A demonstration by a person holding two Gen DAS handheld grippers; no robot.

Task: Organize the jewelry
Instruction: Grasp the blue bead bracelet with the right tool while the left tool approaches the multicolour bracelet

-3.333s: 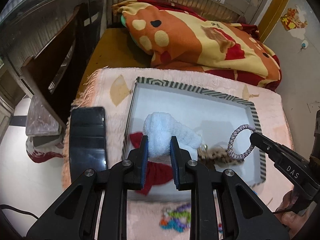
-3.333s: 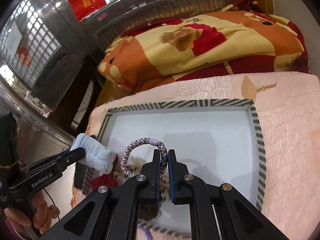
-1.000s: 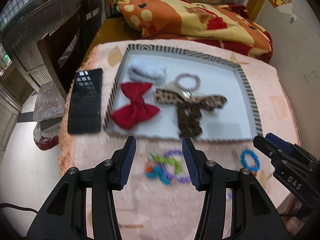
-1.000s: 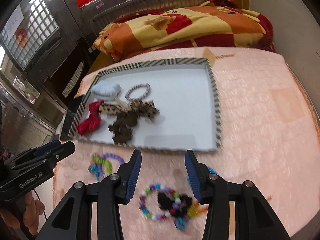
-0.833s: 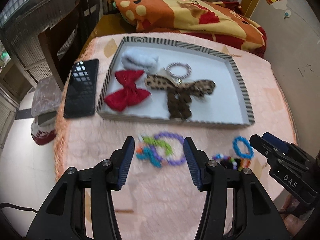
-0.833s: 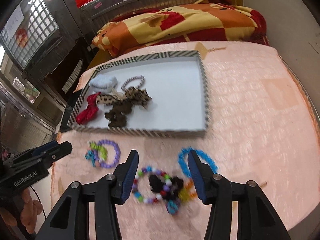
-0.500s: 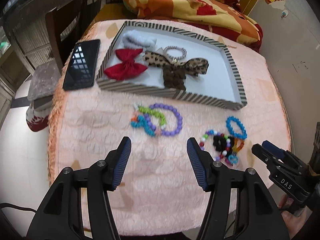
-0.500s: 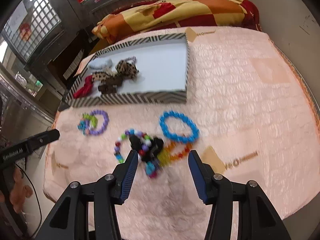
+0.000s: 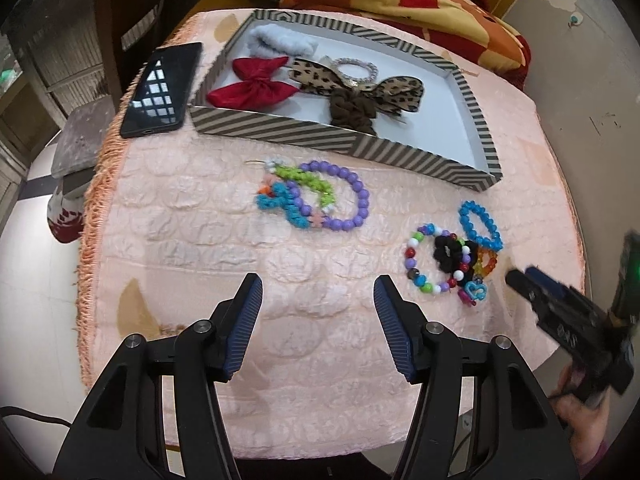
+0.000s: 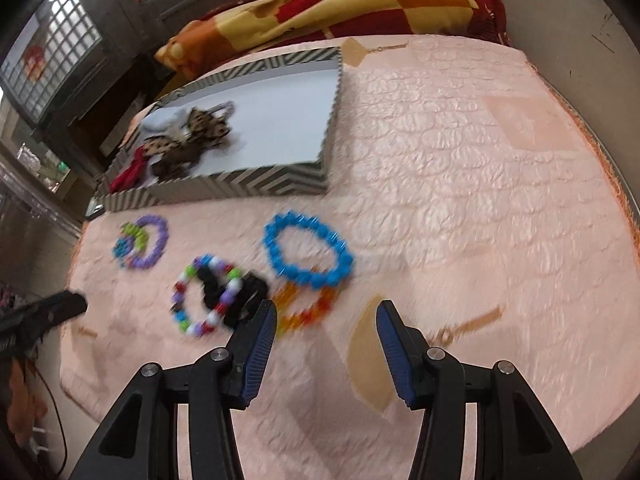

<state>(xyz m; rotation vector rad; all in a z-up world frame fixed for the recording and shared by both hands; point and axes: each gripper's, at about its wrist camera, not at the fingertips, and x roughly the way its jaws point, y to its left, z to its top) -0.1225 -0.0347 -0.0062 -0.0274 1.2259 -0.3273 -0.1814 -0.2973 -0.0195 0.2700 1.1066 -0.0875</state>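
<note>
1. Left black gripper w/ blue pads [image 9: 318, 322]: fingers wide apart, holding nothing, up over the near edge of the pink bumpy table cloth [image 9: 192, 240].
2. Right black gripper w/ blue pads [image 10: 326, 340]: fingers wide apart too, nothing in them, near the cloth's near edge.
3. Striped shallow box w/ white floor [image 9: 276, 130] sits at the far side of the cloth. Inside, at its left end: fluffy white scrunchie [image 9: 280, 42], red cloth bow [image 9: 256, 84], leopard-print bow [image 9: 356, 92], small grey-pink hair tie [image 9: 356, 68].
4. On the cloth, in front of the box: purple bead bracelet w/ green & blue bits [image 9: 316, 200] by the middle.
5. Nearer the right edge: blue bead bracelet [image 10: 308, 254], touching an orange bead bracelet [image 10: 304, 310], just beside a many-colour bead bracelet [image 10: 206, 296] around a black scrunchie [image 9: 452, 254].
6. Black phone [image 9: 162, 88] lies at the cloth's left edge, just beside the box.
</note>
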